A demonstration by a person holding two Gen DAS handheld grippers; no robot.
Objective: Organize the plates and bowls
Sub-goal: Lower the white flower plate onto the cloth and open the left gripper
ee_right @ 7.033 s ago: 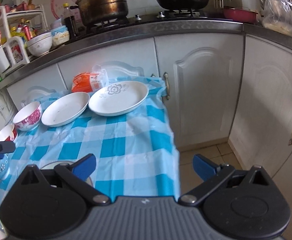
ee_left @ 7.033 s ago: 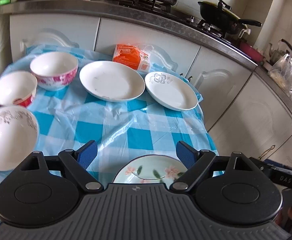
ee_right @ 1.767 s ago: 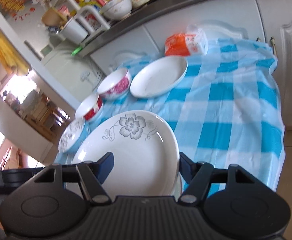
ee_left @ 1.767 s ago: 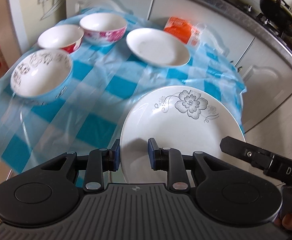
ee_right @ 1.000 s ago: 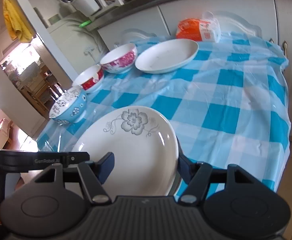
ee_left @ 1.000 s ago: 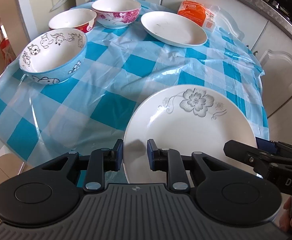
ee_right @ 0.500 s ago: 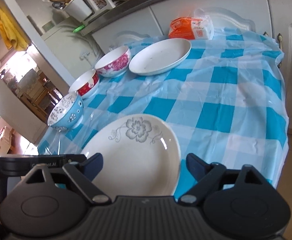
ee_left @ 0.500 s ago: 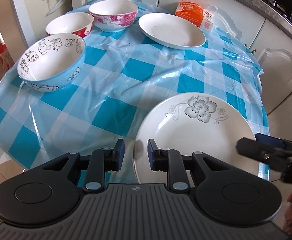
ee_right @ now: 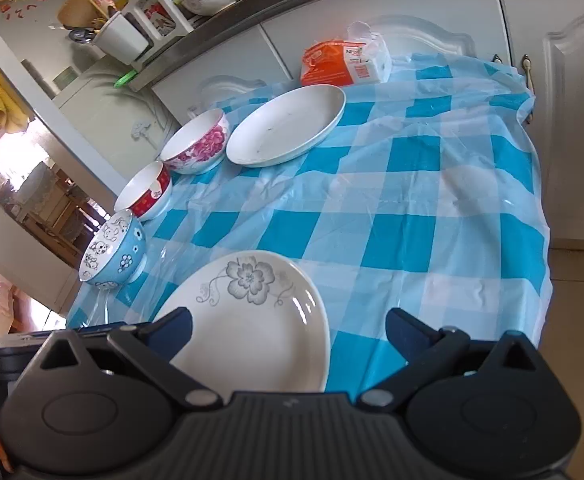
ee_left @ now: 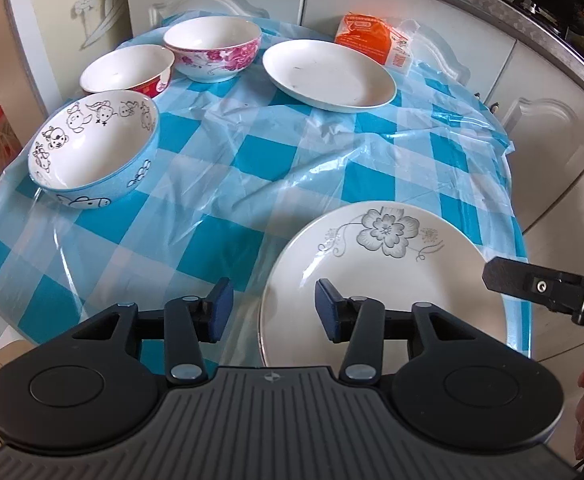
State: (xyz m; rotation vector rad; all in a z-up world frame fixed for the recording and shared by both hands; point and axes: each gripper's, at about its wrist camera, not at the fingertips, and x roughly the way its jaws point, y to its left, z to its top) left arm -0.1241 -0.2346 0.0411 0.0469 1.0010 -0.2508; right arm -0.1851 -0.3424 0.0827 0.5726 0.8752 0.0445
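Note:
A white plate with a grey flower (ee_left: pixel 384 272) (ee_right: pixel 252 320) lies at the near edge of the blue checked table. My left gripper (ee_left: pixel 270 310) is open, its fingers either side of the plate's near-left rim. My right gripper (ee_right: pixel 288 332) is open wide just above the plate's near side. A plain white plate (ee_left: pixel 328 74) (ee_right: pixel 288 124) sits at the far side. A pink-flowered bowl (ee_left: pixel 213 46) (ee_right: pixel 198 142), a red bowl (ee_left: pixel 128 70) (ee_right: pixel 146 190) and a blue cartoon bowl (ee_left: pixel 94 148) (ee_right: pixel 114 254) stand along the left.
An orange packet (ee_left: pixel 374 42) (ee_right: pixel 342 62) lies at the table's far edge against white cabinets (ee_right: pixel 532 20). The right gripper's body (ee_left: pixel 548 290) shows at the right of the left wrist view. A counter (ee_right: pixel 212 4) with a dish rack runs behind.
My left gripper has opened and let go of the flower plate, which now lies on the table. My right gripper has opened wider and lifted back slightly.

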